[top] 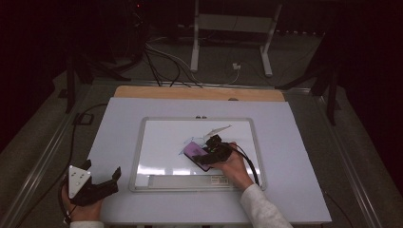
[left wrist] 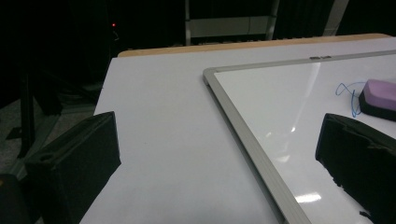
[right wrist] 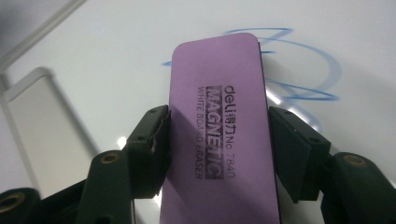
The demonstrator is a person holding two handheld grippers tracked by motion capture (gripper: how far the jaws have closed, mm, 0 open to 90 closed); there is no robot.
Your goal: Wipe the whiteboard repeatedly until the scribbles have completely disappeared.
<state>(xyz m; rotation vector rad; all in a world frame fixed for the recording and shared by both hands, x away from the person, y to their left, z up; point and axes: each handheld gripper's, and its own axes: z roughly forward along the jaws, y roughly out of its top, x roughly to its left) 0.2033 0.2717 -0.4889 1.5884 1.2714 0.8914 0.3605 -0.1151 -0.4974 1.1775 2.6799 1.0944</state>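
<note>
A purple whiteboard eraser (right wrist: 219, 135) lies flat on the whiteboard (top: 157, 142), clamped across its width by my right gripper (right wrist: 219, 149). Blue marker scribbles (right wrist: 299, 70) run on the board just past the eraser's far end. In the high view the eraser (top: 196, 153) sits mid-board under my right gripper (top: 210, 151). My left gripper (top: 110, 180) rests open and empty on the table off the board's left edge. In the left gripper view its wide-apart jaws frame the board's corner (left wrist: 210, 74) and the eraser (left wrist: 380, 95) far right.
The whiteboard's tray strip (top: 185, 180) runs along its near edge. The white table top (top: 294, 142) surrounds the board, with a wooden strip (top: 199, 92) at the back. Cables (top: 166, 66) and a stand's legs (top: 195, 42) lie on the floor beyond.
</note>
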